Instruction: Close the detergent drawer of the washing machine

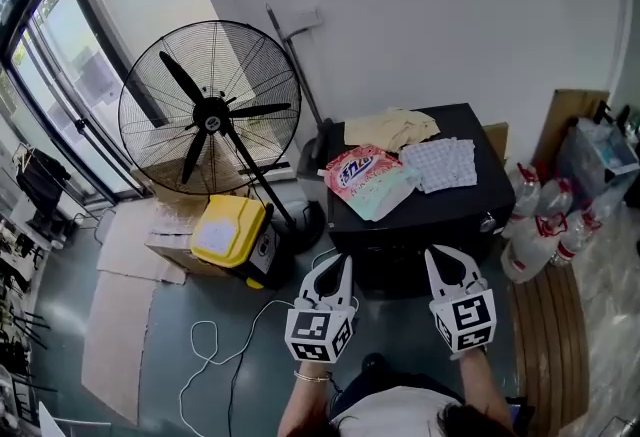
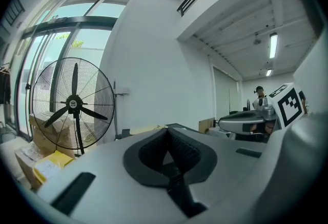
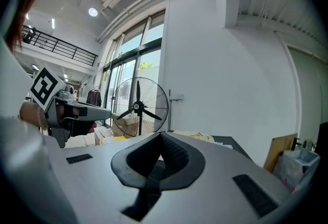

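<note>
The washing machine [image 1: 485, 187] is a black box seen from above, against the white wall. On its top lie a pink detergent bag [image 1: 365, 180], a checked cloth [image 1: 440, 163] and a beige cloth [image 1: 390, 128]. I cannot make out its detergent drawer in any view. My left gripper [image 1: 343, 262] [image 2: 166, 130] is shut and empty, held level just short of the machine's front left corner. My right gripper [image 1: 436, 254] [image 3: 160, 136] is also shut and empty, before the machine's front, side by side with the left.
A big black floor fan [image 1: 210, 110] stands left of the machine, with a yellow-lidded box [image 1: 230, 230] at its foot. Cardboard sheets [image 1: 120, 325] and a white cable [image 1: 215, 355] lie on the floor. Plastic bottles [image 1: 540, 215] and wooden slats [image 1: 545, 325] are at the right.
</note>
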Motion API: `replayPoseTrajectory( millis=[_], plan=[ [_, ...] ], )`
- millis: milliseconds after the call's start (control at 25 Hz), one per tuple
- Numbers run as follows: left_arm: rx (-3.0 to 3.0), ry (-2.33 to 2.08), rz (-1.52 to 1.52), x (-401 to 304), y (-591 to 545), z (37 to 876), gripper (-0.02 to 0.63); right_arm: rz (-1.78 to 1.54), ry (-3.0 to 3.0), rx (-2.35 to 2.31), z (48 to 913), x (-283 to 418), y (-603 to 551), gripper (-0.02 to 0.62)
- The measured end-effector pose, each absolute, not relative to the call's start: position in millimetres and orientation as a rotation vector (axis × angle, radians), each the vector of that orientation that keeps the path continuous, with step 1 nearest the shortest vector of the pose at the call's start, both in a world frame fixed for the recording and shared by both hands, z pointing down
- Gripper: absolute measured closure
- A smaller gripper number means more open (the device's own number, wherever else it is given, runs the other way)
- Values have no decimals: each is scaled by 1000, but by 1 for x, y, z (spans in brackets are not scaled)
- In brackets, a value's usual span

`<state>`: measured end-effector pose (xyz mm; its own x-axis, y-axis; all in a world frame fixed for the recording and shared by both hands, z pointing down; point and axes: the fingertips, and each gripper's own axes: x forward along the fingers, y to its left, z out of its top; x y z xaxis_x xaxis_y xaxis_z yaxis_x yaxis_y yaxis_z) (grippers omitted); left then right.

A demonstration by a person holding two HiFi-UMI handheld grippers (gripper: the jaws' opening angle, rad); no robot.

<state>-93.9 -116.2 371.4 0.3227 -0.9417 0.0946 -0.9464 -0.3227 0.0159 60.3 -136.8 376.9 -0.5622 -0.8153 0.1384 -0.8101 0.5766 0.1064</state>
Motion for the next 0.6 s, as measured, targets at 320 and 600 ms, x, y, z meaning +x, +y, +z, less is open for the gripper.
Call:
replayPoseTrajectory(
  millis=[320,600],
  plan=[
    [2555,-1716,121,-92,-122,372,589,-65,-2637,1397,369,50,-139,569],
    [2565,-1686,127,-96,-124,375,589,-23,-2627,1441,374,53,-138,569]
  ],
)
